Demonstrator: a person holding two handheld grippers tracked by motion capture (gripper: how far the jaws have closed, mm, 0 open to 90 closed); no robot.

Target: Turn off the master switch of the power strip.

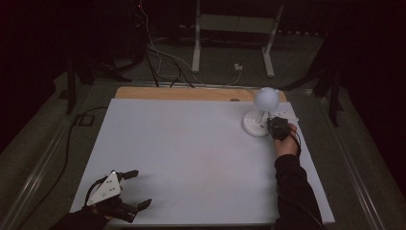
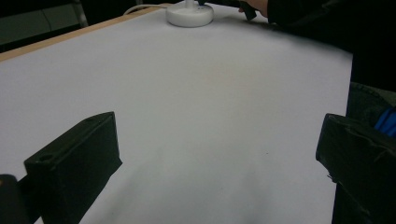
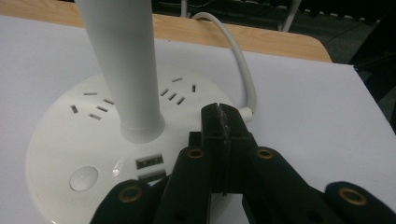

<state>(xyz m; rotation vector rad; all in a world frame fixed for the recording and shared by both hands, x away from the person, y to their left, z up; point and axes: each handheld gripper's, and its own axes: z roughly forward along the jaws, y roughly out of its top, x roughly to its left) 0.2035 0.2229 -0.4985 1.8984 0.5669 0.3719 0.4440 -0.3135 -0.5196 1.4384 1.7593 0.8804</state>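
At the near left corner of the white table [image 1: 191, 153], the left gripper [image 1: 135, 189] lay low over the surface with its two black jaws spread wide apart and nothing between them; in the left gripper view the bare white sheet showed between the jaws. A grey three-cornered plate [image 1: 106, 188] sat on top of it.

Across the table, toward the far right, stood a white desk lamp [image 1: 262, 112] with a round globe head, a straight stem and a round base [image 3: 70, 140]. The base carried socket slots, two USB ports [image 3: 150, 168] and a round button [image 3: 84, 178]. A white cable [image 3: 238, 60] curved from the base's far side toward the wooden table edge [image 1: 182, 93].

The right gripper [image 3: 219, 126] was clenched, its jaws pressed together with nothing visible between them, over the base's near rim just beside the stem; whether the tips touched the base was hard to tell. The right hand [image 1: 286, 143] and dark sleeve [image 1: 294, 191] reached in from the near right edge.
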